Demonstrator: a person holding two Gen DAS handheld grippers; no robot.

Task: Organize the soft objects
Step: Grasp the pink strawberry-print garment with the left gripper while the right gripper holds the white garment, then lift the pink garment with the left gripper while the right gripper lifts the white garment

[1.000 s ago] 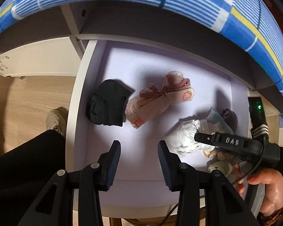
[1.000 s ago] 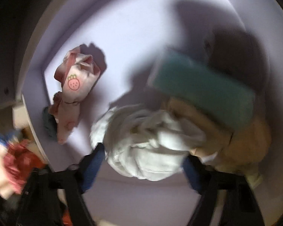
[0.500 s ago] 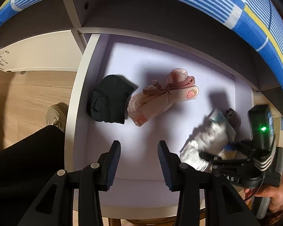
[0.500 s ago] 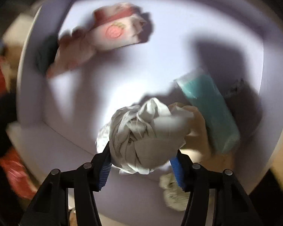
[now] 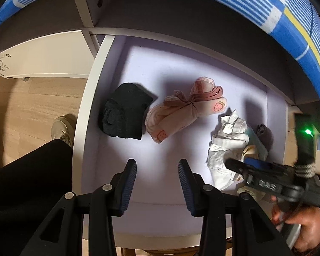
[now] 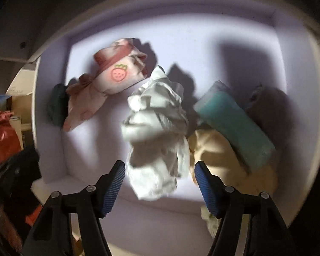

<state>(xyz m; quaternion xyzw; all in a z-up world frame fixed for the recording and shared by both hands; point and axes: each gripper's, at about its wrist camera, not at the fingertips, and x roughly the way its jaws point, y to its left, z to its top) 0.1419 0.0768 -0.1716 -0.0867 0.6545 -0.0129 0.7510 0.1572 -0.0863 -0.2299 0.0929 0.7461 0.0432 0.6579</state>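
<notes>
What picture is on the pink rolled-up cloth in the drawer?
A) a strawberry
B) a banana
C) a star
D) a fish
A. The pink cloth bundle shows a round red strawberry with a green leafy top printed on its pale side, and the left wrist view shows the same berry on it, as it lies between the black cloth and the white crumpled cloth.

My count of the soft things in the drawer (image 5: 86, 98)

I see six soft pieces: one black bundle (image 5: 124, 115) far left, one pink strawberry-print bundle (image 5: 182, 114), one crumpled white cloth (image 6: 157, 132), one teal roll (image 6: 232, 123), one dark grey piece (image 6: 268, 111) far right, and one cream cloth (image 6: 215, 151) near right.
</notes>
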